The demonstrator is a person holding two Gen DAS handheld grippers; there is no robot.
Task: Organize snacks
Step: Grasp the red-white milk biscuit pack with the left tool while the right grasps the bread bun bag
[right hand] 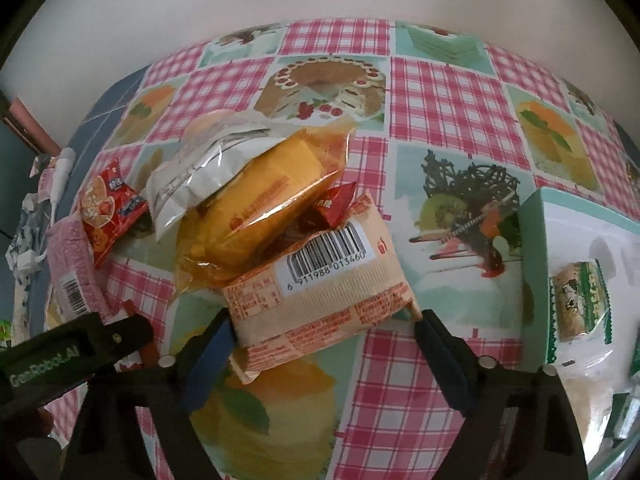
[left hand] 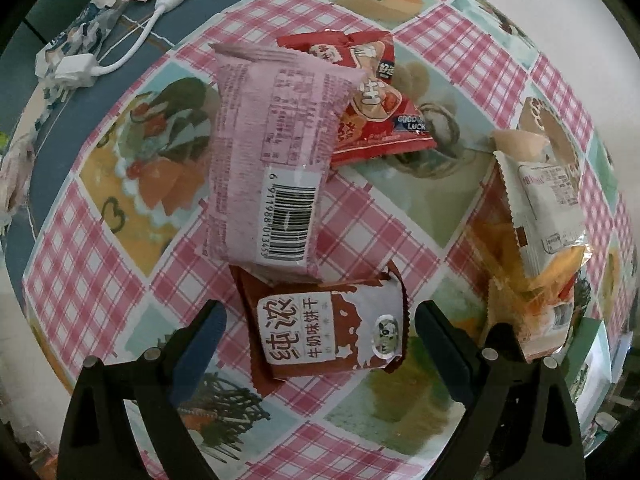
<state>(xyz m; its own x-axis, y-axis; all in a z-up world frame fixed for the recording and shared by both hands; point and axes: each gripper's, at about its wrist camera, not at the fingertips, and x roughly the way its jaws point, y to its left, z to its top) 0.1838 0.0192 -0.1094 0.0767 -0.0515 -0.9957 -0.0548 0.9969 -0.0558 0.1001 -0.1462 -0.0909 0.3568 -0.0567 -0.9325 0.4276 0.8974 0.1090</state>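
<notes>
While your left gripper (left hand: 320,324) points straight down, spread around the brown biscuit packet (left hand: 326,326) on the tablecloth (left hand: 100,280), your right gripper (right hand: 322,338) tilts steeply, jaws wide astride the beige snack packet (right hand: 320,292).

A brown-and-white biscuit packet (left hand: 326,330) lies flat between the left fingers (left hand: 202,344), its far end tucked under a pink packet (left hand: 272,160) lying barcode up. A peach packet (right hand: 320,284), barcode up, lies between the right fingers (right hand: 444,354), under an orange cake pack (right hand: 260,208).
</notes>
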